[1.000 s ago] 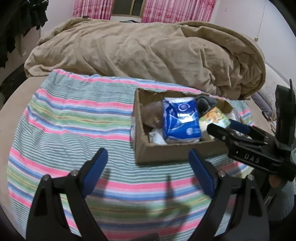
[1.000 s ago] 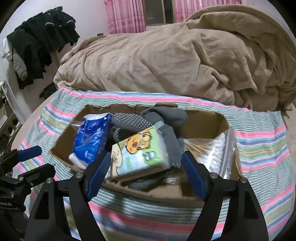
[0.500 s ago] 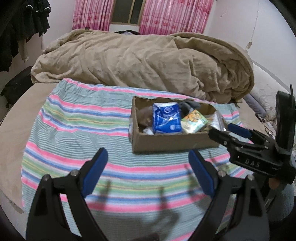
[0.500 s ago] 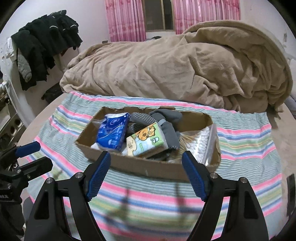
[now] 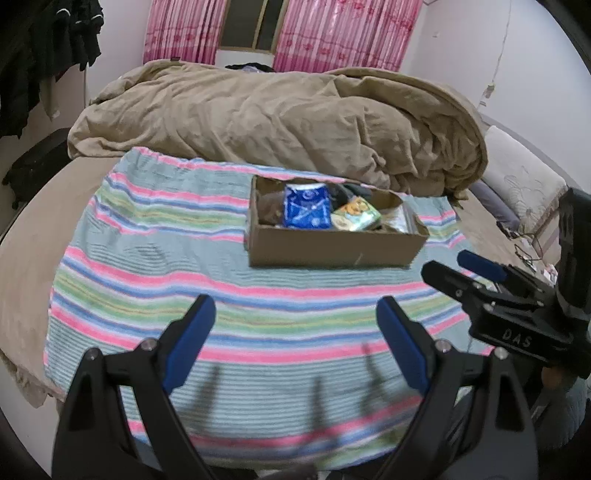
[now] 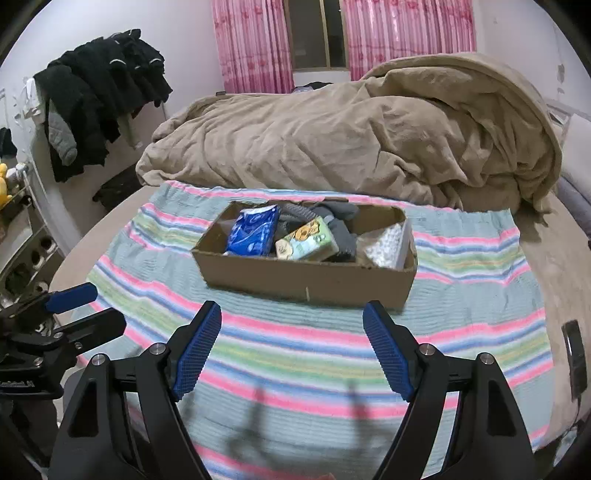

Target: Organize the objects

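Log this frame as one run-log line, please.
left tongs: open, empty | right tongs: open, empty | cardboard box: on striped blanket, holds blue tissue pack, green tissue pack, grey socks

Legible markings: one only.
White letters "DAS" printed on the black plastic body of the right gripper (image 5: 480,275), seen from the left wrist view. Print on the blue plastic packet (image 5: 306,205) and the green-and-yellow cartoon packet (image 5: 355,218) in the cardboard box too blurred to read.

Pink curtains (image 6: 251,44) flank a window (image 6: 317,35) behind the blanket-heaped bed (image 6: 351,133).
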The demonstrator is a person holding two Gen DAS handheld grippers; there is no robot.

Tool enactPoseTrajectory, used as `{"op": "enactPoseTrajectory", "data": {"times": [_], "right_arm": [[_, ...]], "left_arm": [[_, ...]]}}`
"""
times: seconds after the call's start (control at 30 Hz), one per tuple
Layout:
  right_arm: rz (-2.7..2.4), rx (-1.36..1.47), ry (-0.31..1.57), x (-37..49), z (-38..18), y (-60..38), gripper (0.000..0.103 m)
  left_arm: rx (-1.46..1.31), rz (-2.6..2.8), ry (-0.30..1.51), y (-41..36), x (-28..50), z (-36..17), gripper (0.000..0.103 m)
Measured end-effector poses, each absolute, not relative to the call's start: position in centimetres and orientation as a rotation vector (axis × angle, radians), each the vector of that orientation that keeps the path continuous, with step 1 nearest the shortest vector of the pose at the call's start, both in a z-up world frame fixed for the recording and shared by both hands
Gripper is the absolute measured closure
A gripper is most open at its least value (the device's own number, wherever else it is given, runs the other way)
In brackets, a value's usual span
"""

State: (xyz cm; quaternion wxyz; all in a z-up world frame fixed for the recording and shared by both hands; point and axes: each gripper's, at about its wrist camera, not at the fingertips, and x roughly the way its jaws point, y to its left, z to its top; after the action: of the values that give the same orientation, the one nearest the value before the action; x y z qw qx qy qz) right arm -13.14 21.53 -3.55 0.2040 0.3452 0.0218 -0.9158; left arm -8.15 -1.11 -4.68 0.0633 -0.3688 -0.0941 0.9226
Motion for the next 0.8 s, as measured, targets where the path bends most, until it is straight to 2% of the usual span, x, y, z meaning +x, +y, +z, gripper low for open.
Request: {"op": "enactPoseTrajectory", "data": {"times": [0.8], "right_arm": [[-2.574,0.916,0.049,-7.7,-1.7,22.6,0.021]], "left_arm": [[-1.08,2.794,-0.274,-0.6,-3.1,-2.4,0.013]]}}
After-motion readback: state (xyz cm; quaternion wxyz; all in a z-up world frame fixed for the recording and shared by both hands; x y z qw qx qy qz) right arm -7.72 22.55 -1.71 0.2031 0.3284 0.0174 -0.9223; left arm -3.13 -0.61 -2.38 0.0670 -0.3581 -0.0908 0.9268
